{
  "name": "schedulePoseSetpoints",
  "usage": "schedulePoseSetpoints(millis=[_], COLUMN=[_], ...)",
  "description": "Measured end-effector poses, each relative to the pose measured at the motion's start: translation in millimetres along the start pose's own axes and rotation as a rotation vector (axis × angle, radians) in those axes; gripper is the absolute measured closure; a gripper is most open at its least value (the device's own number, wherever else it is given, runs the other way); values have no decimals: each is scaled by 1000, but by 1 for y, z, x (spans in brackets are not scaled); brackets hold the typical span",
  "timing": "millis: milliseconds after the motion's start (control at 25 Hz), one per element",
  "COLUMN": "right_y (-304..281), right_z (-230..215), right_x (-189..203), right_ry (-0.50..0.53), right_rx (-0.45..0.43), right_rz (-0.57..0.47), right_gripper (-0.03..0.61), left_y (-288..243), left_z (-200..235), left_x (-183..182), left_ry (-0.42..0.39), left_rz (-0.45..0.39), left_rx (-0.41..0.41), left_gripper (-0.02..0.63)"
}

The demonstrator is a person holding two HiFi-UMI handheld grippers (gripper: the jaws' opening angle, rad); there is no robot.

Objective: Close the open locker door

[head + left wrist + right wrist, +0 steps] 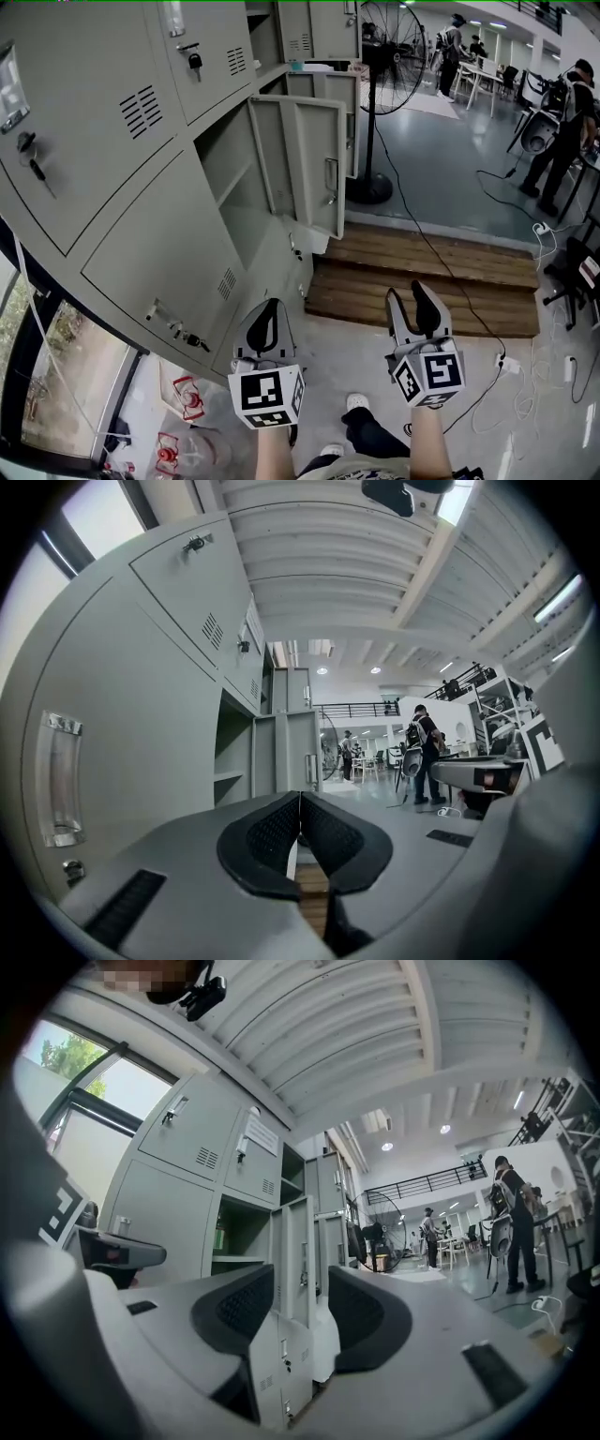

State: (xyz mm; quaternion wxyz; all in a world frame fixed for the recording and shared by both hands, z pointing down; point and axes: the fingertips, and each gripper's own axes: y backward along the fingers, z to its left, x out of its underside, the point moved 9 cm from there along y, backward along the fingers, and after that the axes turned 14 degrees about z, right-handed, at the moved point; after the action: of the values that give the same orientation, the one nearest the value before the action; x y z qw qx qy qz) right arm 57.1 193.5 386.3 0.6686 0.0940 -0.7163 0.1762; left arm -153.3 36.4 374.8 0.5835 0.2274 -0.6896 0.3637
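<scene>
Locker bank [141, 187]: grey metal, runs along the left.
Locker door [300, 164]: stands wide open, swung out from the bank, handle on its far edge, shelf visible inside. It is ahead of both grippers and well apart from them.
Wooden platform [422, 272]: lies on the floor below the door.
Standing fan [389, 56]: stands beyond the door.
Left gripper [272, 307]: jaws pressed together, nothing between them.
Right gripper [408, 292]: jaws spread wide, empty, lined up with the door's edge in the distance.

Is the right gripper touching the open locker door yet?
No, the right gripper hangs apart from the open locker door, with wooden platform showing between them.
</scene>
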Motion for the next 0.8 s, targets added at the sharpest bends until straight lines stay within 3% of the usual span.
schedulePoseSetpoints(millis=[440, 800], right_y=[-102, -171], right_z=[-60, -87], right_x=[-28, -23], right_ry=[33, 39], right_rx=[-124, -243], right_rz=[2, 35], right_gripper=[396, 396], left_y=[-92, -139], left_z=[-13, -20], left_x=[-39, -49], left_ry=[16, 27], left_rz=[0, 5], left_rx=[-108, -198], left_gripper=[606, 606])
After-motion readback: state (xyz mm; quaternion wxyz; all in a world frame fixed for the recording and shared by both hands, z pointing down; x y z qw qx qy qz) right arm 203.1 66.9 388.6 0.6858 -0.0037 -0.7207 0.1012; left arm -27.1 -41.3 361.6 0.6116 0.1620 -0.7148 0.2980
